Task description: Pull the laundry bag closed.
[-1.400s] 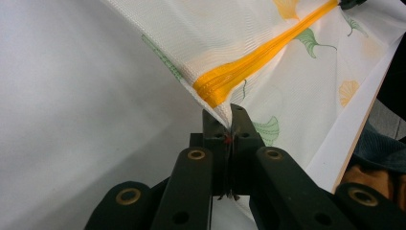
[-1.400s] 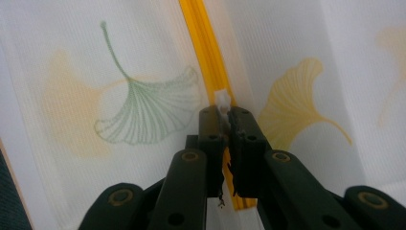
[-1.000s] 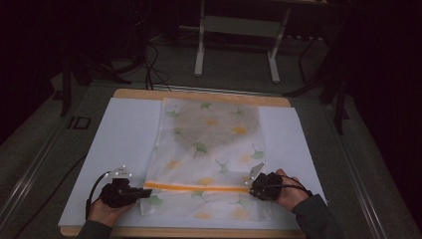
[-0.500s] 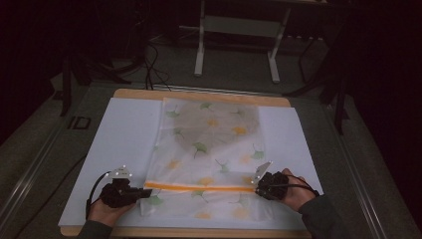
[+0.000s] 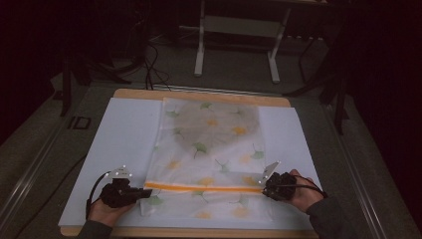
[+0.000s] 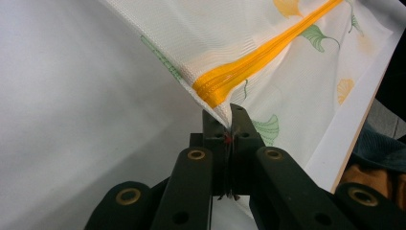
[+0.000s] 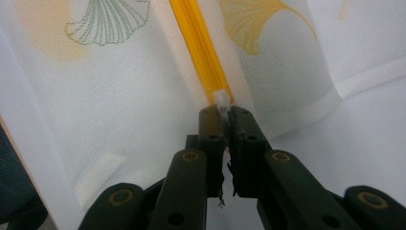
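A white mesh bag printed with green and yellow leaves lies flat on a white sheet. An orange zipper runs across its near end. My left gripper is shut on the bag's left edge just below the zipper's end, with its tips pinching the mesh. At the zipper's right end, my right gripper is shut on the small white zipper pull. The orange zipper stretches away from that gripper. A hand holds each gripper.
The white sheet covers a wooden table whose edge shows at the back. A metal stand and cables are on the dark floor beyond. The person's sleeve lies at the table's near right corner.
My right gripper has slid a little to the right along the zipper line with the pull in it. The left gripper has stayed where it was.
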### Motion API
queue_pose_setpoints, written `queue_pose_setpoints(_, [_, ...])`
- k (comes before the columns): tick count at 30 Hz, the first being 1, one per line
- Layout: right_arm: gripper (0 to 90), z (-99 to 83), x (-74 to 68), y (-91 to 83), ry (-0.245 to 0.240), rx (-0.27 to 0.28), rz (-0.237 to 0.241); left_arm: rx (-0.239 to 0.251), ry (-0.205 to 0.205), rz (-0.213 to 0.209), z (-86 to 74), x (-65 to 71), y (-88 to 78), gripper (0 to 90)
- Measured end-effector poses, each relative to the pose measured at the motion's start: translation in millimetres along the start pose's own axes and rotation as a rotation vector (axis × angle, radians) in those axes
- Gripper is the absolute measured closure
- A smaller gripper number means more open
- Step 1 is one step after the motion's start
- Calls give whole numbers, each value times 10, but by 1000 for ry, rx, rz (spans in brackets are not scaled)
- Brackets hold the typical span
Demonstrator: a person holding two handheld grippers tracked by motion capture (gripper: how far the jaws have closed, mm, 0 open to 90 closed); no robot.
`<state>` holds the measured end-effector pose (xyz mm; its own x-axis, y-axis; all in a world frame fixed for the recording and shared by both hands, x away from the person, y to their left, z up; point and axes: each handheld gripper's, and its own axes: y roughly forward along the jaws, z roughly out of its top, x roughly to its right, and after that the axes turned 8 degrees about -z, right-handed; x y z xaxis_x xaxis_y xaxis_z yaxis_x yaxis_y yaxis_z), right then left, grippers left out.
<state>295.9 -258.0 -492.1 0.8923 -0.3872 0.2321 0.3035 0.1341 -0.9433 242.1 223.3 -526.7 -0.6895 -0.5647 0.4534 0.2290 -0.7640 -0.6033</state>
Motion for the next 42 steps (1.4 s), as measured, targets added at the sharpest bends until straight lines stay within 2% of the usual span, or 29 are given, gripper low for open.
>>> queue_pose_setpoints(10, [846, -42, 6, 20, 7, 3, 6, -35, 7, -17, -19, 20, 49, 876])
queue_pose_setpoints(12, [840, -54, 7, 20, 13, 12, 6, -42, 13, -10, -29, 22, 49, 817])
queue_pose_setpoints(13, [827, -64, 6, 21, 26, 23, 8, -39, 12, -2, -36, 18, 41, 768])
queue_pose_setpoints(14, [827, -64, 6, 21, 26, 23, 8, -35, 9, 7, -42, 12, 28, 768])
queue_pose_setpoints(17, [749, -70, 2, 33, 48, 41, 20, 13, -6, 39, -55, -12, -26, 709])
queue_pose_setpoints(23, [647, -88, 28, 24, 97, 88, 20, 70, 0, 88, -69, -30, -130, 639])
queue_pose_setpoints(31, [587, -174, 105, 34, 228, 171, -18, 152, 1, 142, -88, -60, -242, 628])
queue_pose_setpoints(38, [554, -252, 159, 63, 352, 235, -69, 162, -1, 207, -109, -108, -274, 632])
queue_pose_setpoints(39, [552, -271, 164, 82, 396, 260, -80, 163, -1, 214, -112, -116, -273, 627])
queue_pose_setpoints(40, [552, -271, 164, 82, 396, 260, -80, 166, -2, 229, -116, -123, -269, 627])
queue_pose_setpoints(42, [549, -291, 159, 105, 451, 285, -93, 157, 6, 270, -118, -142, -259, 622])
